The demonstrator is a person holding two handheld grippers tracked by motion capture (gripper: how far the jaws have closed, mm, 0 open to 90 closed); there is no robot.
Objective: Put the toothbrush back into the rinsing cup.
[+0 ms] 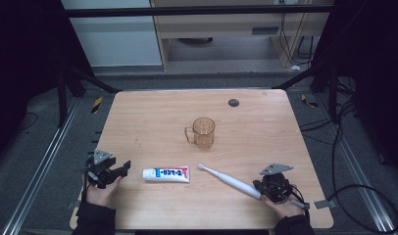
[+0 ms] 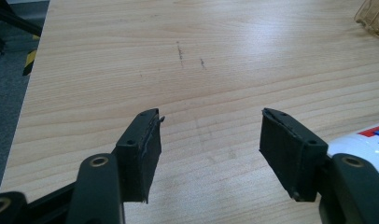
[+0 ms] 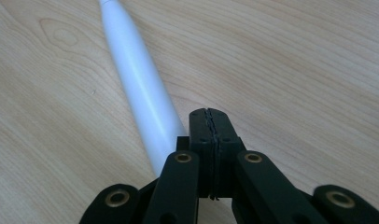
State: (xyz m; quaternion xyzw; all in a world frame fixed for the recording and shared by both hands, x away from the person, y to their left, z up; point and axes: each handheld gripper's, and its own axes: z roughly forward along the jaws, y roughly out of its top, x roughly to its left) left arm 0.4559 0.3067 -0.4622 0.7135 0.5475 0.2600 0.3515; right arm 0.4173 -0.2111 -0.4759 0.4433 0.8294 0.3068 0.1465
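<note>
Nearest the person, the right claw (image 3: 210, 122) has its jaws pressed flat together with nothing between them, lying just beside the thick handle end of the white electric toothbrush (image 1: 231, 181), which lies on the wooden worktop (image 1: 256, 127) slanting away to the left with its small brush head farthest from that claw. The left claw (image 1: 119, 170) stands wide apart and empty, hovering low over bare wood, its right jaw close to the white toothpaste tube (image 1: 166, 174) lying flat beside it. The toothbrush looks light, rigid and smooth, likely to roll or slip, so the broad handle seems the best place to grip, across its width. The tube will probably dent under pressure; its stiffer cap end should hold better. Farther back stands an amber glass mug (image 1: 203, 132), upright.
</note>
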